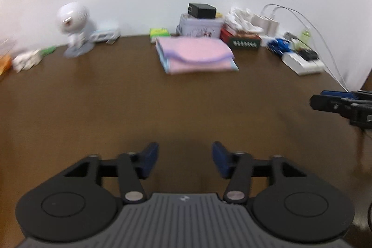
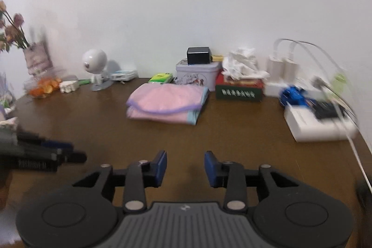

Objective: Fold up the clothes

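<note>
Left wrist view: left gripper [image 1: 185, 159] and right gripper [image 2: 185, 168] both gape empty above the table [image 1: 93, 97].

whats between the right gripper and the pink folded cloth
Only bare brown table lies between the open right gripper and the pink folded cloth, as the right wrist view shows.

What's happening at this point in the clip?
A person holds two grippers over a brown table. Both the left gripper and the right gripper have their jaws open and hold nothing. The pink garment lies folded at the back of the table, apart from both grippers, in front of a tin and other clutter along the wall.
</note>
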The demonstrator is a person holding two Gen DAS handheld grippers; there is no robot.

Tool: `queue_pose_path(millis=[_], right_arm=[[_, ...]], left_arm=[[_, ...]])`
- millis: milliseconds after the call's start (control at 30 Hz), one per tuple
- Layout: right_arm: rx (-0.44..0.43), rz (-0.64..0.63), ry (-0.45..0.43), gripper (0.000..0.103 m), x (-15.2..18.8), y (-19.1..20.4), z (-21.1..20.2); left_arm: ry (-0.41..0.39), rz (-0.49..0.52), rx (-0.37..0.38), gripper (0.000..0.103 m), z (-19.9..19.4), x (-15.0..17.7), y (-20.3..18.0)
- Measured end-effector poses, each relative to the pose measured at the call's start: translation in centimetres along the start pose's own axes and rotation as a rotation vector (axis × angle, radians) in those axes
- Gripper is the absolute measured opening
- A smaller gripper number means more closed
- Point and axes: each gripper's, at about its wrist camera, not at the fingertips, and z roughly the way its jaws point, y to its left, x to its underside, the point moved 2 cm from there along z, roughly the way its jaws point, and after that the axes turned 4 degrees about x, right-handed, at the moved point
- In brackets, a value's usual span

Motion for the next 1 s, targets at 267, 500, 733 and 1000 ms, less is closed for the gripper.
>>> queue_pose_path(millis=[267, 500, 733, 1000], right_arm=[[0.102, 0.023, -0.121, 0.075, 11.2, 3.6, -11.9], [0.154, 0.078, -0.13, 0.093, 15.7, 3.6, -15.7], [0.218, 0.036, -0.028, 0.097, 16.5, 4.2, -14.2], [0.201, 0.009, 0.083, 0.103, 16.5, 4.6, -12.3]], left_arm=[[-0.088, -0.111, -0.117, 0.087, -8.9, 11.0, -4.2], [-0.126, 0.019, -0.192, 0.102, -10.6, 14.8, -8.1], [-0.087, -0.001, -0.192, 0.103, -10.0, 15.3, -8.1], [-0.078, -0.032, -0.163, 0.103, -9.8, 15.2, -7.4]])
